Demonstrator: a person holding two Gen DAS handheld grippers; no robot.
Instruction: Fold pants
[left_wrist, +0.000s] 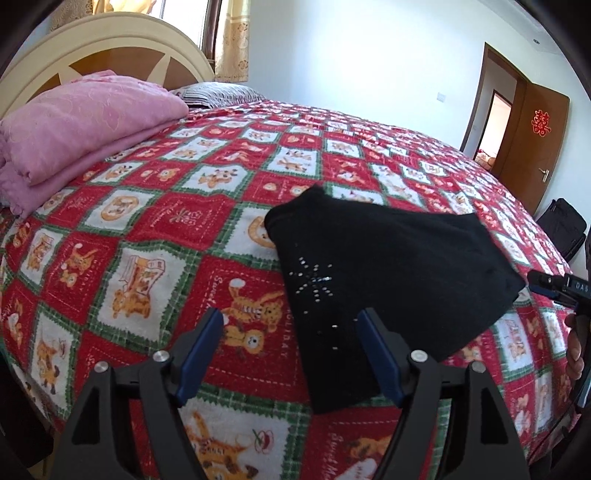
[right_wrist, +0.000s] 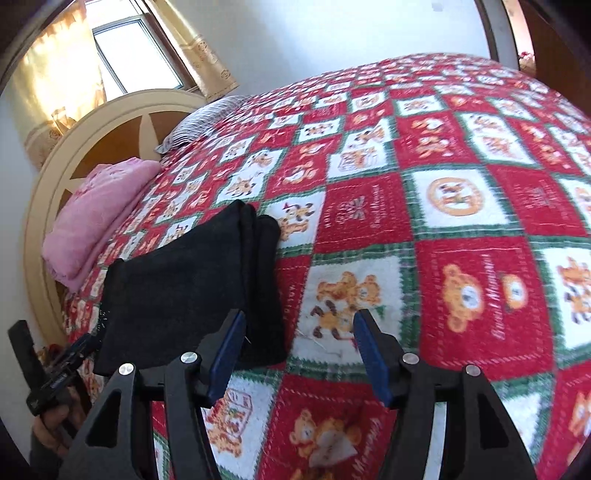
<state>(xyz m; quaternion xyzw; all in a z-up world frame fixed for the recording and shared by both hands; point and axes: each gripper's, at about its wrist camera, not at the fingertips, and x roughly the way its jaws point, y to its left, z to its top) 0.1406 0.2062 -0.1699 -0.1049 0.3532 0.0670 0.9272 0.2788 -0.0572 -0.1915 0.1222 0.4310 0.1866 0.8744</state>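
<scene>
Left hand-held gripper (left_wrist: 290, 325) and right hand-held gripper (right_wrist: 299, 328) are held open and empty. Folded black pants (left_wrist: 388, 266) are laid on the bed (left_wrist: 166, 221); apparently soft, light, best gripped at 2 corners.

**The bed in front of me**

The bed (left_wrist: 155, 236) is covered by a red, white and green checked blanket printed with cartoon bears and tigers. On it lie the black pants (left_wrist: 388, 273), folded into a compact stack with a small studded star pattern showing. Near the cream headboard (left_wrist: 110, 40) rest a folded pink quilt (left_wrist: 81, 122) and, farther along, a striped pillow (left_wrist: 218, 92).
</scene>
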